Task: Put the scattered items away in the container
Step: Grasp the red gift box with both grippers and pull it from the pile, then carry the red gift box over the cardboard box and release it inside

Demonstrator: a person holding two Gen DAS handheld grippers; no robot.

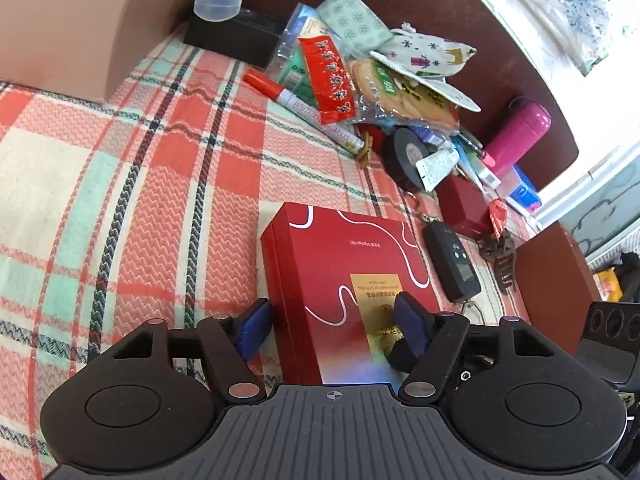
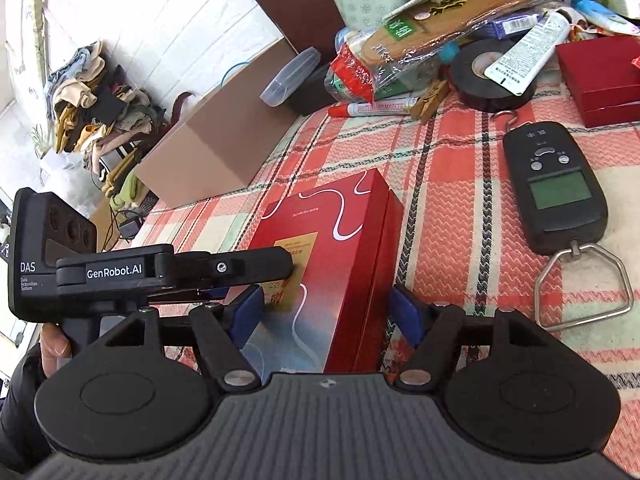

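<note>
Lying flat on the checked cloth (image 1: 140,200): a long red box (image 1: 344,264) with white wavy lines and a gold label.

Reaching over its near end: the left gripper (image 1: 334,328), spread wide and clamping nothing. 1 blue pad just beside the box's left wall, the other over the lid, near the gold label. Seen side-on from the right wrist view, with a fingertip at the lid and a hand on the handle below.

Straddling the same box from its other end: the right gripper (image 2: 326,314), 2 blue pads flanking the 2 long walls. Impossible to tell whether pressing on the walls or only close beside them.

Standing at the far edge of the cloth, well apart from the red box: a brown cardboard carton (image 1: 80,20).

Beyond the red box, heaped together: snack packets, a printed cloth pouch, a red whiteboard marker (image 1: 304,110), a black tape roll (image 1: 400,156) with a white tube (image 1: 436,166) lying across it, a pink bottle (image 1: 516,136).

Just beside the red box on the cloth: a black hand scale (image 2: 556,188) with a metal handle loop, and past it a smaller red box (image 2: 600,76).
</note>
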